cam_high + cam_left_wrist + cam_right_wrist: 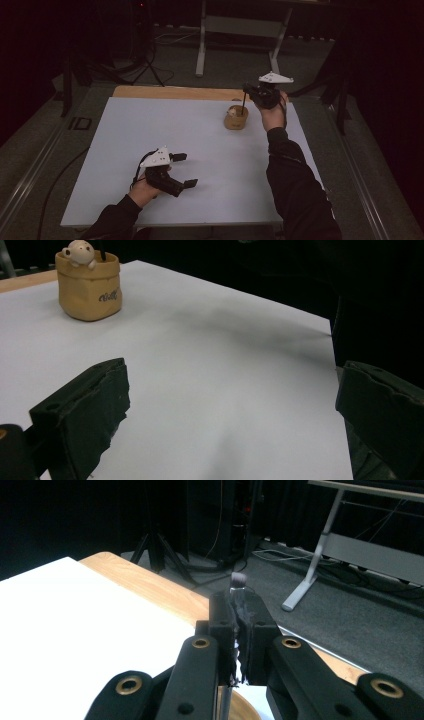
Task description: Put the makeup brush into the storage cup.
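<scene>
Holding a pen upright in my right gripper, I'm seeing its long axis standing near vertical, lower end down inside the pot, top end poking just above the pads. The jaws are clenched on it. That pot is sitting on the white table near the far edge, right of centre. My right hand is raised above and just beside the pot, forearm reaching forward. My left gripper is resting low over the near left of the table, jaws spread wide, gripping nothing.
</scene>
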